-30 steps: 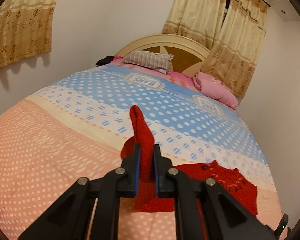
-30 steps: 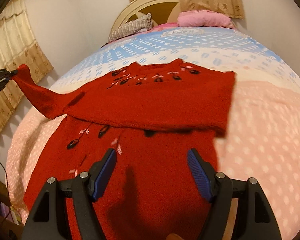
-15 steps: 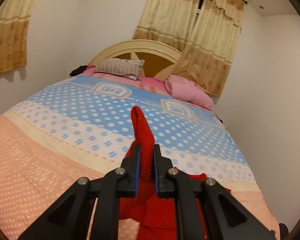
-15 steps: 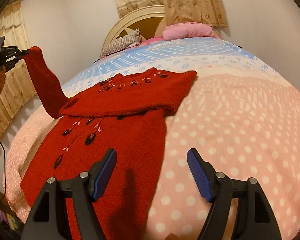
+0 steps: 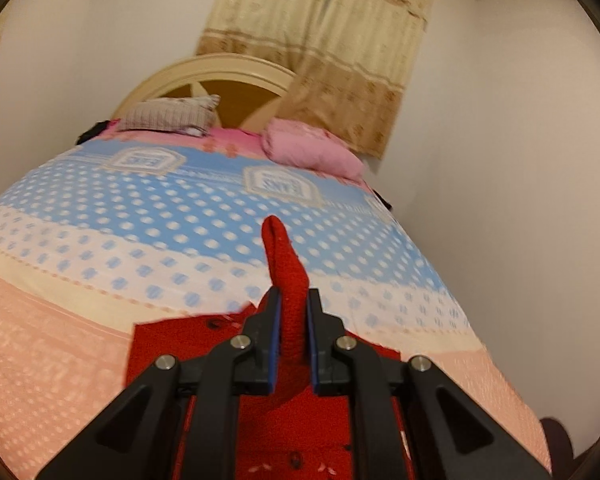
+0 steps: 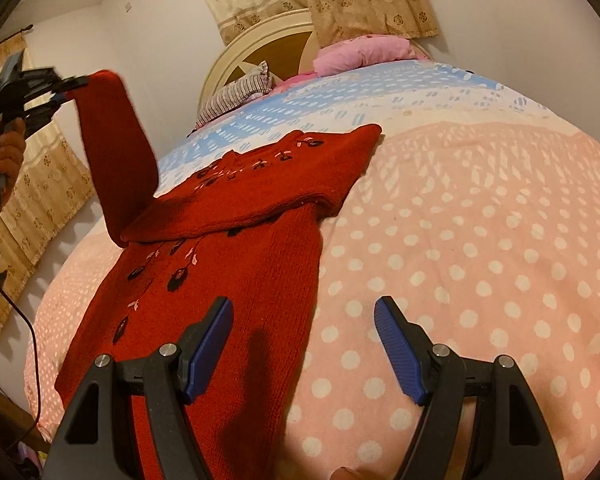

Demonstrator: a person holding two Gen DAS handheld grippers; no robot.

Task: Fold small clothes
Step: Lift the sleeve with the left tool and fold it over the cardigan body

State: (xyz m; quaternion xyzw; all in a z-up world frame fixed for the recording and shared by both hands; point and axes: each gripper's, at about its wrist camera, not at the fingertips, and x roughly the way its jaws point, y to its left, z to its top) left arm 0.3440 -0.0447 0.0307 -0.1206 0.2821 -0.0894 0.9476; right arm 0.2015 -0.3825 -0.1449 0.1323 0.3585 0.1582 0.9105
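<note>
A red knit sweater (image 6: 236, 264) with small black and pink flowers lies on the bed, its right sleeve folded across the chest. My left gripper (image 5: 291, 312) is shut on the cuff of the left sleeve (image 5: 286, 276) and holds it high above the bed; that gripper also shows in the right wrist view (image 6: 66, 88), with the sleeve (image 6: 116, 152) hanging from it. My right gripper (image 6: 303, 320) is open and empty, low over the sweater's right edge near the hem.
The bed has a pink dotted blanket (image 6: 480, 240) and a blue dotted part (image 5: 180, 216) further up. A striped pillow (image 5: 168, 114) and a pink pillow (image 5: 312, 150) lie by the headboard (image 5: 220, 76). White walls and beige curtains (image 5: 340, 40) surround the bed.
My left gripper has lifted the sleeve higher and carried it over the sweater's body. My right gripper has drifted to the right, off the sweater's middle, still open.
</note>
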